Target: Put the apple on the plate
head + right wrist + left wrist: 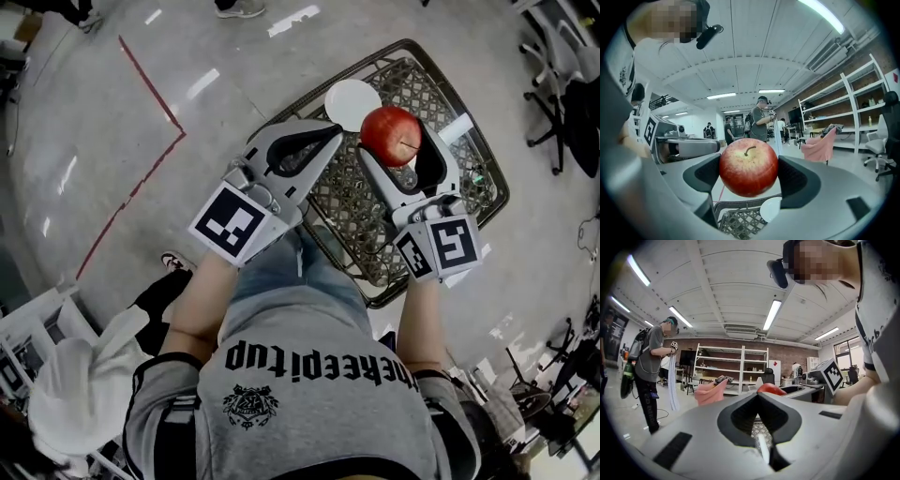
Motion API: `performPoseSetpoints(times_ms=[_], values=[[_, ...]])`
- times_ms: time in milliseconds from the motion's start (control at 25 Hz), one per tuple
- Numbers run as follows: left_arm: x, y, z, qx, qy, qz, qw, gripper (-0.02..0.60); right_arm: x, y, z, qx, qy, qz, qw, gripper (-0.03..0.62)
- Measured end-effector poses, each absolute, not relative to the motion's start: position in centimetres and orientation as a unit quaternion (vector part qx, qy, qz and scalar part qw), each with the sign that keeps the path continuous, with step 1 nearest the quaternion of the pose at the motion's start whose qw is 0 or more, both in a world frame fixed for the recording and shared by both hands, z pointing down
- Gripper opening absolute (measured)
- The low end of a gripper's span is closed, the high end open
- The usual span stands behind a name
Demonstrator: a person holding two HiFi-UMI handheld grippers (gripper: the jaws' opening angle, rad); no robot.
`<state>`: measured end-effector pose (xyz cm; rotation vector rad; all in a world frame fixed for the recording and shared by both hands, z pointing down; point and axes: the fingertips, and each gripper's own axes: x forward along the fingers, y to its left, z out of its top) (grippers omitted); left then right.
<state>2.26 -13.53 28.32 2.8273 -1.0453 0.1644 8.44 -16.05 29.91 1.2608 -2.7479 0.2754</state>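
Closest to me, my right gripper [397,142] has its fingers [704,176] clamped on the apple [748,166], one dark pad on each flank and the stem pointing up toward the camera. The red fruit hangs clear of any surface. Beside it, my left gripper [330,133] carries nothing, its fingers [740,416] pressed together at the tips with only mesh showing behind them. From that side the apple [771,388] peeks over the closed tips.

Just past the apple is the plate [349,101], small, white, round and bare, lying flat on the dark mesh table [478,202]. In the head view the apple [391,134] overlaps the plate's near right edge, so the plate lies a little ahead and toward my left. In the right gripper view the plate [771,209] shows directly under the fruit, low between the fingers, with the table [736,221] rim in front of it.

I judge that the right gripper, already loaded and nearest, needs only a short reach forward and leftward, then a descent, before opening. The round apple could roll off so small a plate if let go off-centre or from too high. Beyond the table lies grey floor [112,141].
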Motion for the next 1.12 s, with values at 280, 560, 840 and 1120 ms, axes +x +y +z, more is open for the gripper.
performPoseSetpoints(times_ms=[280, 560, 840, 1120], values=[[2.6, -14.2, 28.5, 0.938, -0.336, 0.062, 0.064, 0.017, 8.5, -16.9, 30.5, 0.422, -0.9, 0.1, 0.051, 0.397], [2.2, -16.1, 29.5, 0.947, -0.306, 0.07, 0.07, 0.017, 8.0, -18.9, 31.6, 0.447, -0.886, 0.109, 0.057, 0.397], [0.8, -18.7, 30.0, 0.957, -0.27, 0.077, 0.07, 0.017, 6.9, -21.3, 32.5, 0.483, -0.866, 0.117, 0.064, 0.397], [-0.5, -21.3, 31.2, 0.966, -0.229, 0.082, 0.082, 0.017, 6.0, -23.7, 34.4, 0.524, -0.839, 0.13, 0.073, 0.397]])
